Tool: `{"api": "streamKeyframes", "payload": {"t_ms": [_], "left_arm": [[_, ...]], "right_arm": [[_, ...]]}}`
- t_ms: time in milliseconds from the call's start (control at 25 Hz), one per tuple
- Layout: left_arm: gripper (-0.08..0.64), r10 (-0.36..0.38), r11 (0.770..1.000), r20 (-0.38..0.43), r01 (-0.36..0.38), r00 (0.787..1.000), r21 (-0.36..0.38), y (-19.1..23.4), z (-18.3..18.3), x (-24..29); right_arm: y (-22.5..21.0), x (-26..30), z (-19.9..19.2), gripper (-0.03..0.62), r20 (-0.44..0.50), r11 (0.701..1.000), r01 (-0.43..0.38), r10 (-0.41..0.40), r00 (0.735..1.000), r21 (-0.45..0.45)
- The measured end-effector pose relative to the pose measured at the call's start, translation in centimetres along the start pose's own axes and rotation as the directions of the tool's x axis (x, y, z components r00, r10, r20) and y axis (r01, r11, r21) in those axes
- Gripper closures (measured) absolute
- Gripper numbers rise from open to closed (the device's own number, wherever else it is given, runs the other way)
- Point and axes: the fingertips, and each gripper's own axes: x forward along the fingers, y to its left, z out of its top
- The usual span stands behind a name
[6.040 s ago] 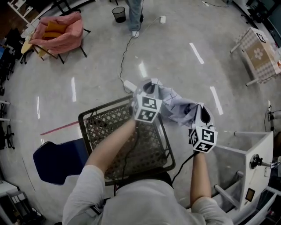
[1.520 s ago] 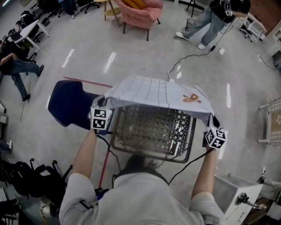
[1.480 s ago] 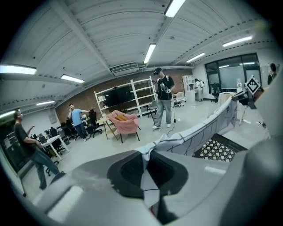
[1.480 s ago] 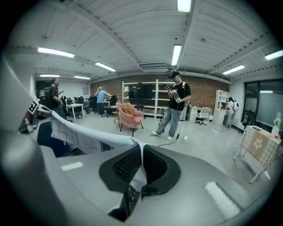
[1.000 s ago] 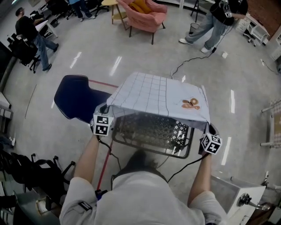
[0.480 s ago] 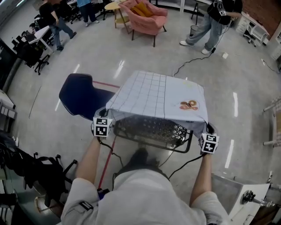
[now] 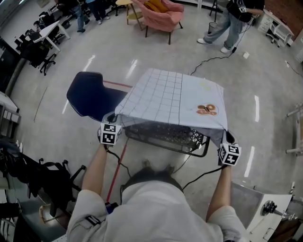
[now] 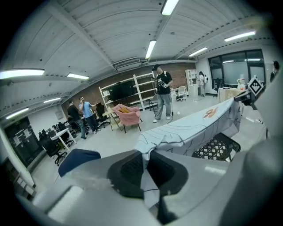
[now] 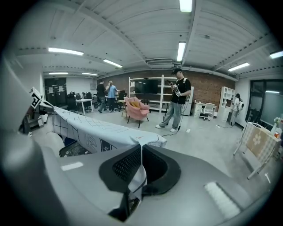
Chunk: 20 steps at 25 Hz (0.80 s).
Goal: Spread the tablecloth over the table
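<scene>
A pale blue tablecloth (image 7: pixel 170 97) with a dark grid and an orange print lies stretched flat over the black lattice table (image 7: pixel 163 135), leaving a near strip of the mesh bare. My left gripper (image 7: pixel 111 118) is shut on the cloth's near left corner. My right gripper (image 7: pixel 227 137) is shut on the near right corner. In the left gripper view the corner is pinched in the left gripper (image 8: pixel 145 160) and the tablecloth (image 8: pixel 190 130) runs away to the right. In the right gripper view the right gripper (image 9: pixel 141 166) pinches a fold, with the tablecloth (image 9: pixel 95 127) running left.
A dark blue chair (image 7: pixel 90 97) stands left of the table. A pink armchair (image 7: pixel 160 11) and a standing person (image 7: pixel 233 20) are farther off, with a cable (image 7: pixel 208 60) on the floor. A white cabinet (image 7: pixel 248 203) is near right and black bags (image 7: pixel 28 176) near left.
The cloth, bunched between the grippers six seconds ago, is now spread out. Over the last second its near edge has been drawn toward me over more of the mesh.
</scene>
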Motion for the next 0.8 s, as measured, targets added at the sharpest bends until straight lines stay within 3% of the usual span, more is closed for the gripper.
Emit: {"api": "streamKeyframes", "payload": {"t_ms": [240,440,600,800], "left_arm": [[0.537,-0.014,1.0,0.014,0.014,1.0,-0.007,0.9,-4.6,-3.1],[0.537,-0.006,1.0,0.043,0.006,0.999,-0.005,0.4,-3.2,-1.3],[0.537,-0.022,0.999,0.062,0.024,0.998,-0.039,0.9,-4.7,-1.7],[0.537,-0.07,0.997,0.068,0.071,0.995,-0.015,1.5,-5.6,-2.3]], "right_arm": [[3.8,-4.1,-2.2,0.583,0.028,0.999,0.043,-0.043,0.999,-0.011],[2.6,-3.2,-0.6,0.583,0.045,0.997,0.079,-0.08,0.996,0.014],[4.2,-4.3,-1.9,0.583,0.038,0.995,0.099,-0.1,0.994,0.029],[5.0,-6.0,-2.0,0.583,0.059,0.99,0.118,-0.123,0.991,0.072]]}}
